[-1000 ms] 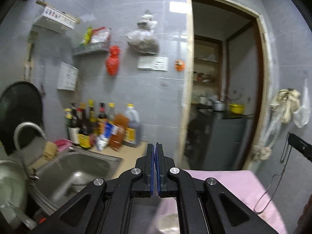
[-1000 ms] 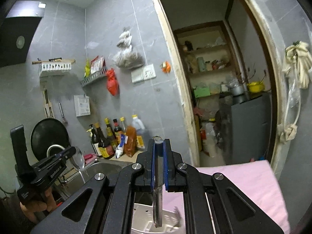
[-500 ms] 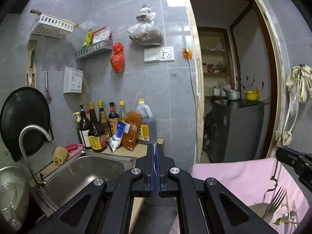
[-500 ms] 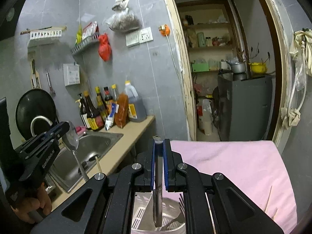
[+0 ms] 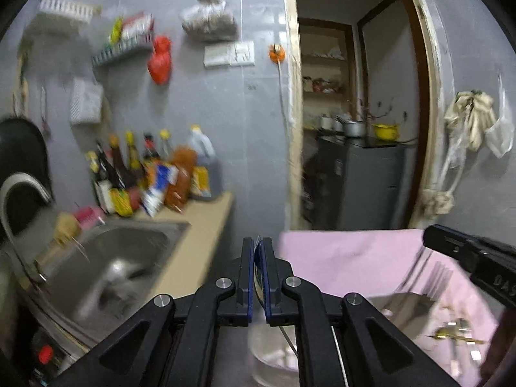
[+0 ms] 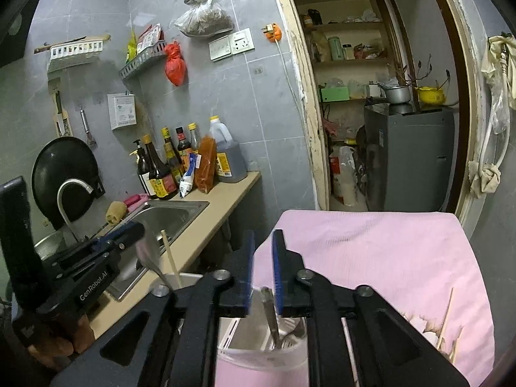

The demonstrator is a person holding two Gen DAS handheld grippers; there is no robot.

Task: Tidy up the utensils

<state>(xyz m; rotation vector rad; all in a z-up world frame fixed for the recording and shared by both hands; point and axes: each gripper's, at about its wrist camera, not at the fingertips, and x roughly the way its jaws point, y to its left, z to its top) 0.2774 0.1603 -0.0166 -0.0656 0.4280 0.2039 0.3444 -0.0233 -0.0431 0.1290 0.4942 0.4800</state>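
Note:
In the right wrist view my right gripper (image 6: 262,242) hangs over a white utensil holder (image 6: 258,358), its jaws opening. The metal fork (image 6: 270,312) has slid low between them and leans into the holder, free of the pads. My left gripper (image 6: 135,230) comes in from the left with a spoon (image 6: 146,251), whose handle runs down toward the holder. In the left wrist view the left gripper (image 5: 258,246) is nearly shut on the spoon's thin edge, its jaws just starting to part. The right gripper (image 5: 464,251) shows at the right edge.
The holder stands on a pink cloth (image 6: 371,258), with a wooden chopstick (image 6: 171,258) upright in it and loose chopsticks (image 6: 446,319) at the cloth's right. A steel sink (image 6: 167,219), a tap and sauce bottles (image 6: 167,171) line the counter to the left. A doorway opens behind.
Both grippers have sunk toward the holder. The right jaws, shut on the fork's handle before, have parted and the fork has dropped lower. The left still carries the spoon.

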